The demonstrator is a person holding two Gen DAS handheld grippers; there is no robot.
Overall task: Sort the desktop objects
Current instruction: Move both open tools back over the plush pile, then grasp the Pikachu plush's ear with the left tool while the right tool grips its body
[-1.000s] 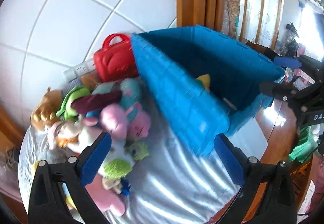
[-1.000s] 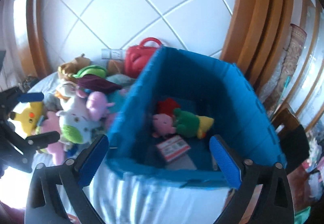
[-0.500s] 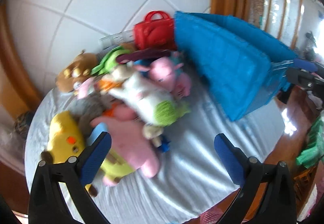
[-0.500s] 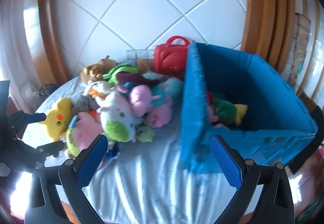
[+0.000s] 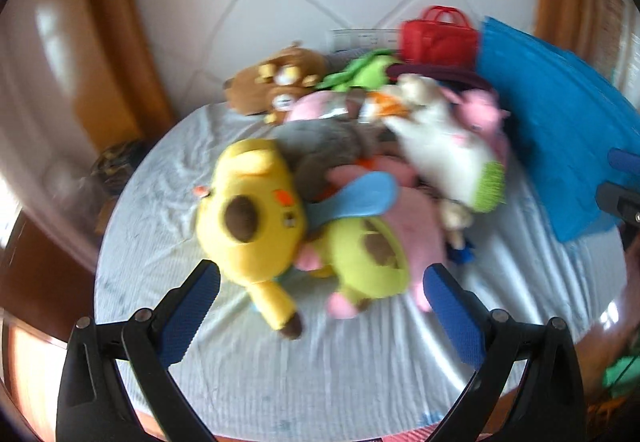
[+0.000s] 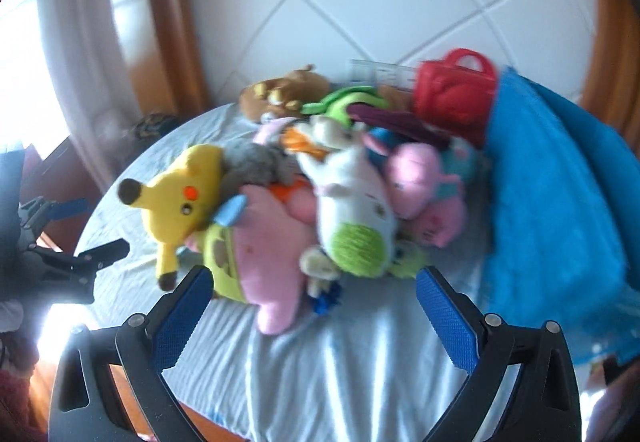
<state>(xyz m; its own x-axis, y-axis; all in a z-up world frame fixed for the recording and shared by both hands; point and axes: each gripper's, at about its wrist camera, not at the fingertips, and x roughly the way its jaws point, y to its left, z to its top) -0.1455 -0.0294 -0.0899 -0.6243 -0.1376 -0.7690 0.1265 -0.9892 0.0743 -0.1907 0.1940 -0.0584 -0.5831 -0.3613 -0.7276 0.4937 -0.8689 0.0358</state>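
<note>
A heap of plush toys lies on a round table under a white cloth (image 5: 320, 370). A yellow Pikachu plush (image 5: 252, 218) lies nearest my left gripper (image 5: 320, 282), which is open and empty just in front of it. A white plush with a green patch (image 6: 352, 210) and a pink plush (image 6: 276, 254) lie in front of my right gripper (image 6: 312, 282), also open and empty. A blue storage box (image 6: 560, 202) stands to the right of the heap; it also shows in the left wrist view (image 5: 552, 130). A brown bear plush (image 5: 276, 82) lies at the back.
A red toy handbag (image 5: 438, 38) stands against the tiled wall beside the box. The left gripper (image 6: 68, 242) shows at the left edge of the right wrist view. The table edge runs close below both grippers. Wooden frames flank the wall.
Both grippers have swung left, away from the blue box, and now face the plush heap. Both stay open and empty. The toys have not moved.
</note>
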